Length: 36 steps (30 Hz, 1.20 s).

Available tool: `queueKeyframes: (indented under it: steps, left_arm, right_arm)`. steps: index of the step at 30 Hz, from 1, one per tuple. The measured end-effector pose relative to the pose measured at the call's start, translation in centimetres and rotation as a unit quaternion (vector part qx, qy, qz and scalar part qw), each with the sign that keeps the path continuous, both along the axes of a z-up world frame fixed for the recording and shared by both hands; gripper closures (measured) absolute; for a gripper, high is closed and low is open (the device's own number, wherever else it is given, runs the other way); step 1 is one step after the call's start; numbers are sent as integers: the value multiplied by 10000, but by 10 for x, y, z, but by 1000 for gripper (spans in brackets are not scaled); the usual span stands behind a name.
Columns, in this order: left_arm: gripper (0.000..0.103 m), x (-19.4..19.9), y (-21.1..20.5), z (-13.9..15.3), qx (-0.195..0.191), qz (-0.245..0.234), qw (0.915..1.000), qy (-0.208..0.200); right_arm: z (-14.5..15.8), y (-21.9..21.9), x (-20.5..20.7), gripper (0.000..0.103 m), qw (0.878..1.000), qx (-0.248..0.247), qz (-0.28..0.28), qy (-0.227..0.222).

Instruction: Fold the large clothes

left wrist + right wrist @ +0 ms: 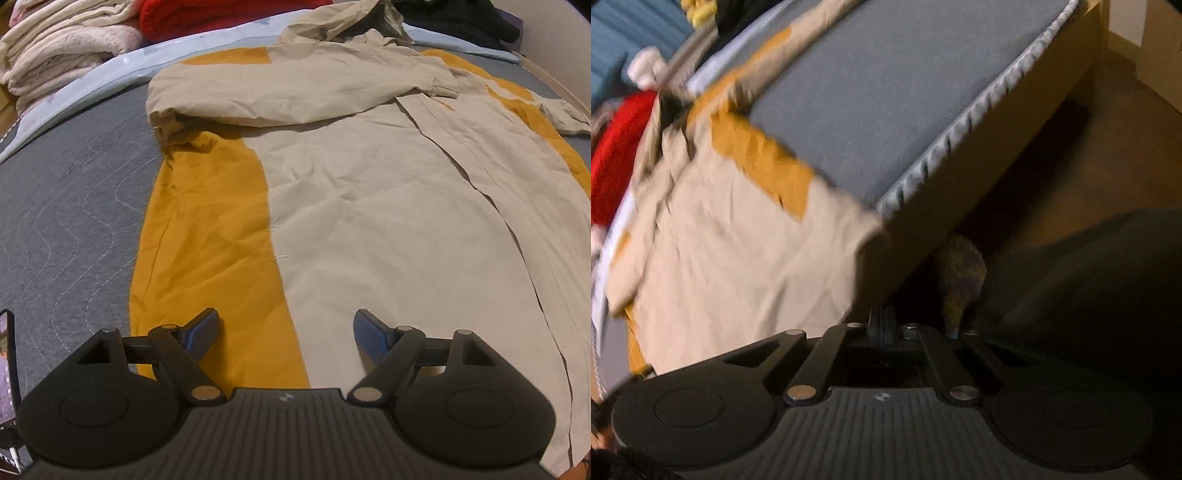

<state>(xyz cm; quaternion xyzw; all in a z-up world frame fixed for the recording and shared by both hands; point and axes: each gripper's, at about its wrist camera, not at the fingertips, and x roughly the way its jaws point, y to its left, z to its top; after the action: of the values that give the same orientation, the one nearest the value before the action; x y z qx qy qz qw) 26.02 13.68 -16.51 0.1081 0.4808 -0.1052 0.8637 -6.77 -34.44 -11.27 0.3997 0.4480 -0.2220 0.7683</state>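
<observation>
While left gripper point(287, 332) jaws gape, right gripper point(884, 325) jaws pinch coat point(388, 206).

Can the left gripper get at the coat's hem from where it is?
Probably yes. The left gripper is open just above the coat near its hem, and nothing lies between its fingers and the fabric.

Beige-and-mustard jacket point(731, 236) across grey bed point(886, 96)

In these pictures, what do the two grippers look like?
Both are matte black plastic with a ribbed base, round side discs, silver pivot pins and a small white mark. The left gripper has blue textured pads. The right gripper's pads are hidden. No cables or sleeves show.
</observation>
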Motion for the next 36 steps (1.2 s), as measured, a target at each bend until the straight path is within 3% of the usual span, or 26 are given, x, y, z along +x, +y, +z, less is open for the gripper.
queueKeyframes:
  steps: [2, 4, 5, 8, 10, 12, 13, 14, 15, 19, 21, 23, 24, 26, 27, 28, 31, 32, 34, 36]
  left_arm:
    - [19, 2, 1, 2, -84, 64, 9999, 1]
    - [19, 3, 1, 4, -141, 128, 9998, -5]
    - [19, 3, 1, 6, -170, 142, 9998, -18]
    - [19, 1, 1, 8, -252, 107, 9996, -48]
    - [19, 0, 1, 7, -210, 107, 9997, -33]
    - [19, 1, 3, 5, -178, 138, 9997, 8]
    - [19, 2, 4, 5, -182, 167, 9997, 22]
    - [19, 3, 5, 5, -199, 195, 9996, 25]
    - [19, 4, 6, 6, -225, 216, 9995, 23]
    - [19, 7, 10, 7, -243, 326, 9992, -19]
    - [19, 9, 12, 6, -210, 407, 9989, 2]
    - [19, 10, 14, 7, -164, 472, 9987, -22]
    - [19, 9, 16, 8, -147, 486, 9987, -76]
    - [19, 5, 19, 13, -140, 505, 9983, -247]
    - [19, 3, 20, 18, -142, 535, 9978, -364]
    - [18, 1, 21, 23, -151, 586, 9968, -516]
    - [6, -1, 22, 45, -359, 793, 9918, -939]
    - [0, -1, 23, 54, -440, 896, 9889, -1099]
    - [0, 1, 23, 70, -527, 990, 9833, -1431]
    - [0, 9, 22, 83, -521, 997, 9803, -1623]
  right_arm:
    - [8, -7, 9, 97, 9991, -231, 239, -273]
    - [2, -20, 23, 76, 9993, -270, -17, -263]
    - [-4, -26, 31, 72, 9992, -104, -72, -367]
    - [-25, -36, 59, 54, 9961, 321, 306, -766]
    - [-38, -34, 77, 38, 9947, 114, 711, -731]
    - [-57, -30, 88, 41, 9935, -301, 1056, -315]
    - [-65, -31, 89, 61, 9928, -178, 1171, -160]
    - [-65, -31, 85, 72, 9929, 32, 1153, -283]
    - [-57, -30, 80, 91, 9923, 122, 1156, -432]
    - [-19, -20, 73, 95, 9870, -420, 1481, -470]
    - [-34, -27, 83, 94, 9886, -720, 1305, 232]
    - [-55, -35, 91, 94, 9815, -1003, 1231, 1070]
    - [-52, -38, 91, 91, 9829, -1030, 1101, 1062]
    - [-28, -46, 85, 91, 9922, -702, 990, 272]
    - [-12, -48, 84, 85, 9935, -608, 957, -104]
    - [9, -52, 87, 68, 9926, -583, 919, -540]
    - [68, -66, 112, 32, 9804, -973, 733, -1547]
    - [86, -73, 125, 30, 9739, -1150, 627, -1854]
    - [111, -95, 154, 21, 9630, -1366, 294, -2305]
    - [120, -128, 183, 20, 9551, -1351, -216, -2629]
